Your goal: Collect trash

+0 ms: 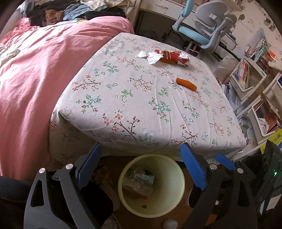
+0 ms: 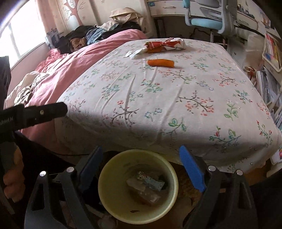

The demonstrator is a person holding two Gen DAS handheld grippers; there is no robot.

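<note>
A pale yellow bin stands on the floor below the front edge of a floral-covered surface; it holds wrappers. My left gripper is open and empty above the bin. In the right wrist view my right gripper is open and empty over the same bin. On the far side of the cover lie an orange sausage-like piece, a red and white wrapper and crumpled white paper. They also show in the right wrist view: orange piece, wrapper, paper.
A pink quilt covers the bed to the left, with piled clothes beyond. A blue and grey chair stands behind the surface. White shelves with books stand at the right. The left gripper's body shows at the right view's left edge.
</note>
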